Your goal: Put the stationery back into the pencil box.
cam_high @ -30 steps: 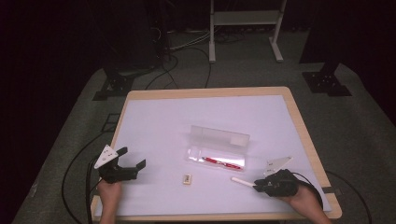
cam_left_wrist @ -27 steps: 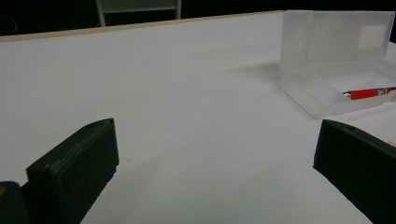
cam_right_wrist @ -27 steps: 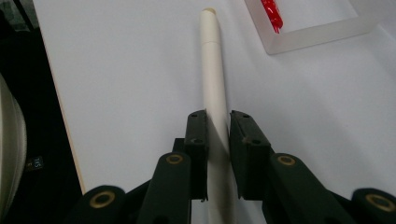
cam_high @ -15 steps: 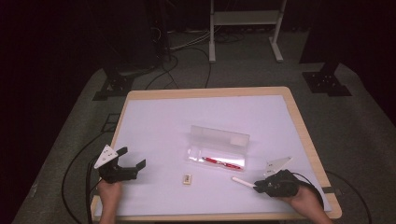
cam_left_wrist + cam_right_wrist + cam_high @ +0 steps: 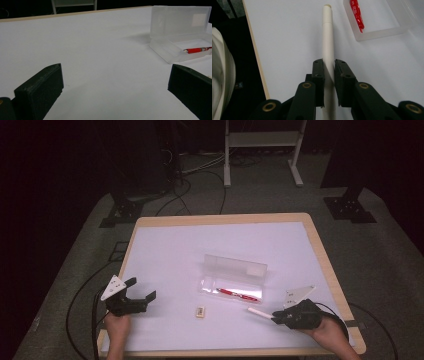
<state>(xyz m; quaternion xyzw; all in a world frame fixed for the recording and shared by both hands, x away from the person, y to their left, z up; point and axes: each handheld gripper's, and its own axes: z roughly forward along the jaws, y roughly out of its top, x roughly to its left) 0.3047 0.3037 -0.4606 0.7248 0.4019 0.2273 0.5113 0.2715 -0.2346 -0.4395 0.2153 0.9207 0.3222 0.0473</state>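
In the high view, the left gripper (image 5: 141,288) sits at the lower left of the frame, on the white tabletop with a pale wooden rim (image 5: 170,255), held by the person's left hand (image 5: 118,326). Its 2 black jaws stand wide apart with nothing between them; in the left gripper view (image 5: 112,87) bare white surface lies in the gap.

Near the lower middle of the high view lies a small tan rectangular block (image 5: 200,312), apart from everything else.

Just right of centre rests a clear plastic pencil case with its lid standing open (image 5: 234,279); a red pen (image 5: 237,294) lies inside its tray. The left gripper view has the case (image 5: 180,27) at upper right with the pen (image 5: 197,50) in it.

At the lower right, the right gripper (image 5: 278,317), in the person's right hand (image 5: 330,332), is closed on a white cylindrical pen (image 5: 260,313), which points left toward the block and sits just below the case. In the right gripper view (image 5: 329,75) both jaws press the white pen's (image 5: 328,37) barrel, its tip reaching the top of the frame beside the case's corner (image 5: 382,32).
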